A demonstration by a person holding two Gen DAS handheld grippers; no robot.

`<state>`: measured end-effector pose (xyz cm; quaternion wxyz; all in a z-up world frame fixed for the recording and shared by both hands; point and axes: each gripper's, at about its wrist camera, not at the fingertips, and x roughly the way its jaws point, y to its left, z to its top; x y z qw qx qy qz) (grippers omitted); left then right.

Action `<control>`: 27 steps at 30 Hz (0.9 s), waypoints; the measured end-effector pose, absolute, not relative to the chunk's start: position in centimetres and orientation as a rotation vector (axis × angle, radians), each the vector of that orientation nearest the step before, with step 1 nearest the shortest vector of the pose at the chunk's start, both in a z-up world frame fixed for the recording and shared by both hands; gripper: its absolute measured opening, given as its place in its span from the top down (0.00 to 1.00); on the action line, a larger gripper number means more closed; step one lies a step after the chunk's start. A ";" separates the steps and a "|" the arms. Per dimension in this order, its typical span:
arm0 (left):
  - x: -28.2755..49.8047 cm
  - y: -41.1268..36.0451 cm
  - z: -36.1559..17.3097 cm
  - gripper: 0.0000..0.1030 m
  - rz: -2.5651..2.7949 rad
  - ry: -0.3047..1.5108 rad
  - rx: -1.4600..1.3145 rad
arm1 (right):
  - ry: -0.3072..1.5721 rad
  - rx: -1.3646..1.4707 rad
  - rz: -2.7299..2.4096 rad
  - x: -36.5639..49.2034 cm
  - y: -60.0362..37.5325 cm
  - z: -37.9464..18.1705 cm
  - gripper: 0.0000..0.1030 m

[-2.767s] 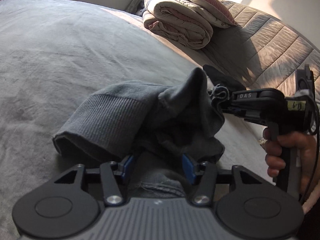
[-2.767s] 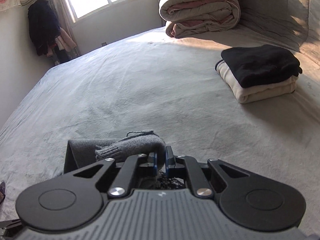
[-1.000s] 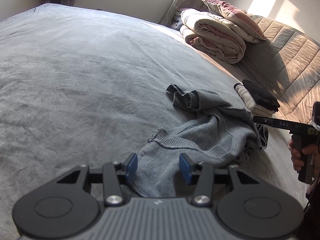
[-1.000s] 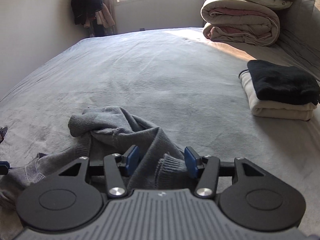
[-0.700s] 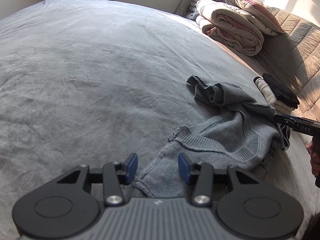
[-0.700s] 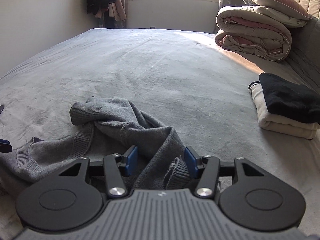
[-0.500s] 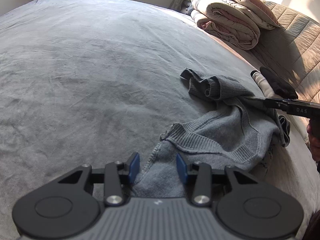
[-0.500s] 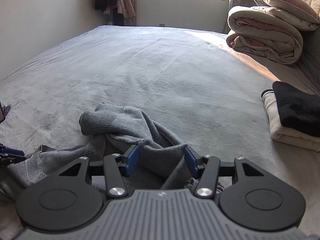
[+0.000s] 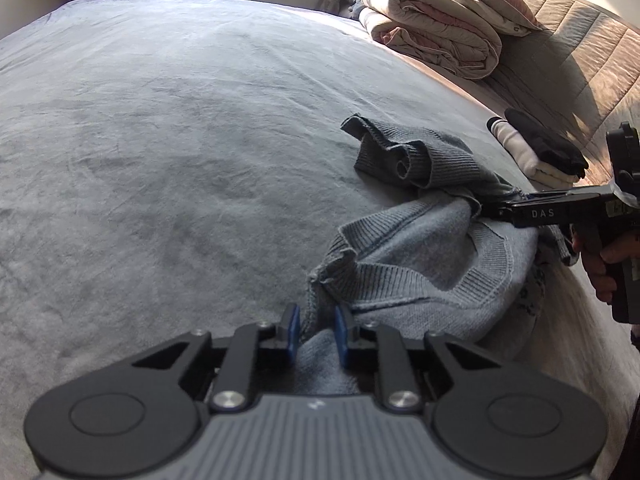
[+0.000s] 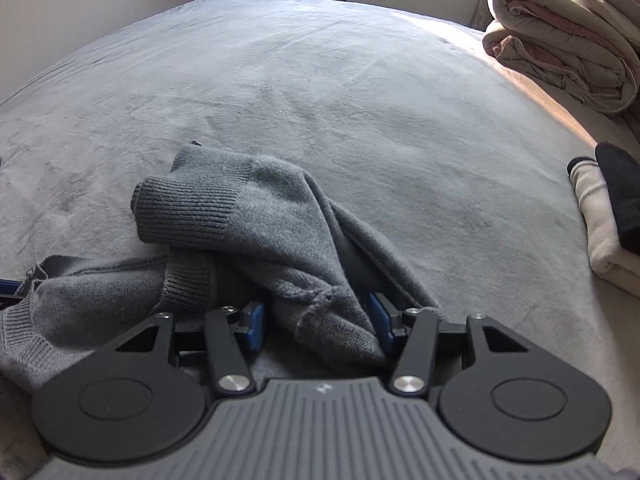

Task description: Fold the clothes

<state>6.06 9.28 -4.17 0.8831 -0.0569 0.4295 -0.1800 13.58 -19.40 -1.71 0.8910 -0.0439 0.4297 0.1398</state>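
Left wrist view
- Bed: we see a wide bed (image 9: 180, 128) under a grey plush cover, lightly creased.
- Sweater: a grey knit sweater (image 9: 420, 264) lies crumpled on the right part of the bed, its ribbed cuff end rolled up at the far side.
- Left gripper: the left gripper (image 9: 316, 330) points down at the near edge of the sweater. Its fingers (image 9: 291, 332) have just been closing, and a fold of the knit now stands bunched between the two blue pads, which we read as pinching it.
- Right gripper, seen from the side: the right gripper (image 9: 490, 210) reaches in from the right edge with its tips in the sweater's middle folds; a hand (image 9: 600, 256) grips its handle.
- Background: a rolled quilt (image 9: 436, 28) lies at the head of the bed; a small stack of folded clothes (image 9: 536, 152), black on white, sits beyond the sweater.

Right wrist view
- Sweater: the sweater (image 10: 256, 232) is heaped right in front of the camera, ribbed cuff up and to the left, a sleeve running down towards us.
- Right gripper: its fingers (image 10: 380, 320) stand well apart with the sleeve lying between them. The cloth touches the right pad, while the left pad looks clear of it, so we record no grasp.
- Background: the quilt (image 10: 560, 40) is upper right, and the folded clothes (image 10: 600, 220) are at the right edge, well apart from the sweater.
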 end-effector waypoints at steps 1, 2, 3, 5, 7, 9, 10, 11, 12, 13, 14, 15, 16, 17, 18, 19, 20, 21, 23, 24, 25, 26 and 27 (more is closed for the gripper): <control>5.9 9.1 -4.2 0.87 -0.376 0.893 -0.115 | 0.906 -0.032 0.294 13.6 -20.1 -1.9 0.51; 5.9 9.2 -4.2 0.88 -0.377 0.897 -0.128 | 0.925 0.021 0.290 13.6 -20.7 -1.8 0.52; 5.8 9.2 -4.2 0.91 -0.379 0.901 -0.141 | 0.946 0.072 0.285 13.5 -21.1 -1.7 0.57; 5.7 9.4 -4.2 0.93 -0.381 0.907 -0.167 | 0.980 0.095 0.287 13.1 -21.2 -1.4 0.64; 5.6 9.6 -4.2 0.95 -0.384 0.908 -0.189 | 1.015 0.089 0.292 12.4 -20.8 -0.9 0.68; 5.4 9.9 -4.1 0.95 -0.388 0.910 -0.213 | 1.048 0.107 0.294 11.4 -20.6 -0.6 0.69; 5.2 10.0 -4.0 0.96 -0.390 0.907 -0.223 | 1.062 0.118 0.299 10.9 -20.6 -0.5 0.70; 5.0 10.1 -3.8 0.96 -0.394 0.903 -0.233 | 1.076 0.134 0.303 10.2 -20.6 -0.4 0.71; 4.6 10.2 -3.6 0.96 -0.399 0.898 -0.236 | 1.088 0.148 0.308 9.5 -20.6 -0.4 0.72; 4.3 10.3 -3.4 0.96 -0.403 0.892 -0.240 | 1.101 0.159 0.314 8.7 -20.5 -0.3 0.72; 4.0 10.4 -3.3 0.96 -0.407 0.887 -0.244 | 1.114 0.169 0.320 8.0 -20.4 -0.2 0.72; 3.6 10.5 -3.1 0.96 -0.412 0.881 -0.247 | 1.128 0.180 0.324 7.2 -20.4 -0.2 0.73; 3.2 10.7 -2.8 0.96 -0.417 0.875 -0.246 | 1.141 0.189 0.329 6.5 -20.4 -0.1 0.73; 2.8 10.8 -2.5 0.96 -0.422 0.869 -0.244 | 1.156 0.201 0.334 5.6 -20.3 -0.1 0.73; 2.5 11.0 -2.3 0.96 -0.426 0.863 -0.244 | 1.169 0.213 0.339 4.8 -20.3 0.1 0.74; 2.1 11.2 -2.0 0.96 -0.434 0.855 -0.245 | 1.183 0.225 0.345 4.0 -20.2 0.2 0.74; 1.7 11.4 -1.8 0.96 -0.440 0.850 -0.244 | 1.200 0.236 0.355 3.1 -20.1 0.3 0.74; 1.3 11.8 -1.5 0.96 -0.447 0.847 -0.245 | 1.214 0.246 0.364 2.3 -20.0 0.5 0.74; 0.6 12.4 -1.2 0.96 -0.461 0.846 -0.247 | 1.238 0.260 0.382 0.7 -19.7 0.9 0.75; 0.4 12.6 -1.1 0.96 -0.465 0.849 -0.245 | 1.245 0.260 0.394 -0.1 -19.4 1.2 0.75; 0.2 12.9 -1.1 0.96 -0.468 0.851 -0.243 | 1.251 0.258 0.408 -1.0 -19.2 1.4 0.75; 0.0 13.1 -1.1 0.96 -0.471 0.855 -0.242 | 1.252 0.253 0.420 -1.7 -18.9 1.6 0.75; -0.1 13.3 -1.2 0.96 -0.469 0.860 -0.246 | 1.251 0.248 0.431 -2.5 -18.7 1.9 0.76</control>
